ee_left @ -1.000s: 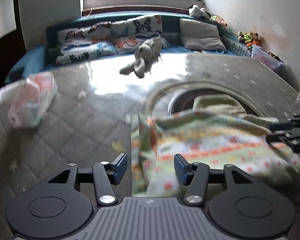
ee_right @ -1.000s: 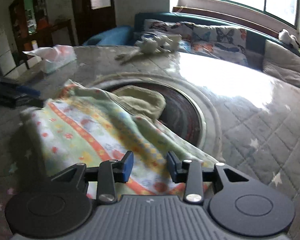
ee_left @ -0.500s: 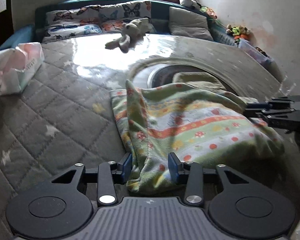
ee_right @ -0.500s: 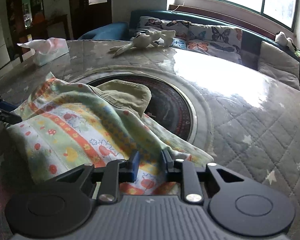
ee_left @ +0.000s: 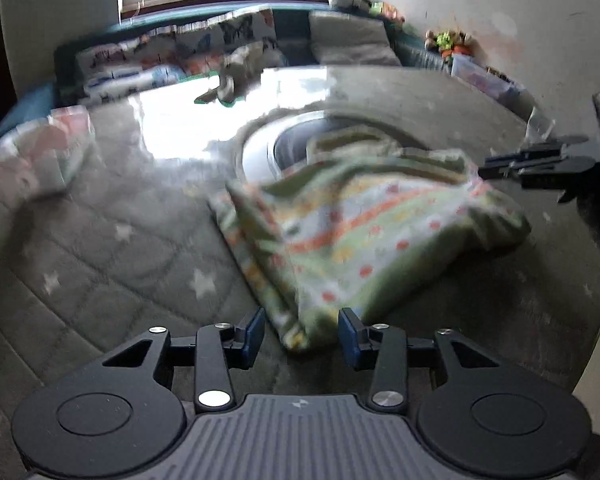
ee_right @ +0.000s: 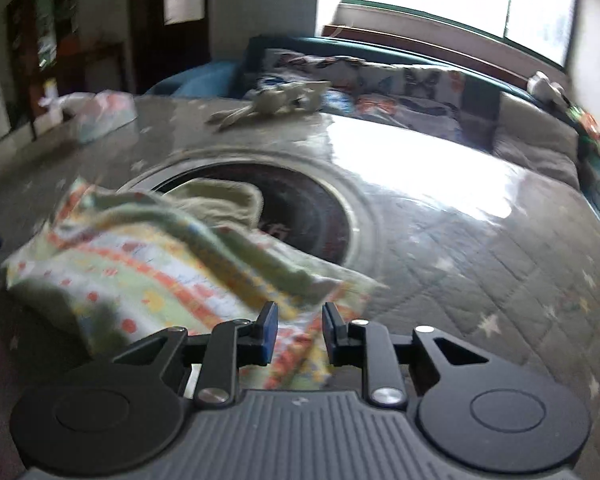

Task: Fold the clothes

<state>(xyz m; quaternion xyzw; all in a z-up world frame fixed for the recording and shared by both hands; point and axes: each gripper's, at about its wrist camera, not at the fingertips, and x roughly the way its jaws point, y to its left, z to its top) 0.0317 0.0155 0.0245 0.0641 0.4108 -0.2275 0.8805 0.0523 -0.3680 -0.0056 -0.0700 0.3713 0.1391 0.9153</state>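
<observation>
Green, orange-striped printed fleece garment (ee_left: 372,232) lay bunched on the grey quilted star-patterned table cover (ee_left: 112,248), its near corner between the spread left gripper (ee_left: 302,330), opposite corner between the spread right gripper (ee_right: 298,330).

The left gripper (ee_left: 301,332) fills the bottom of its own camera's frame, its two blue-padded fingers (ee_left: 253,330) spread apart. The right gripper (ee_right: 298,330) sits at the bottom centre of its frame, fingers (ee_right: 269,326) parted with a narrower gap. From the left wrist view, the right gripper (ee_left: 540,160) also shows at the right edge, seen side-on, pointing left, blurred.
</observation>
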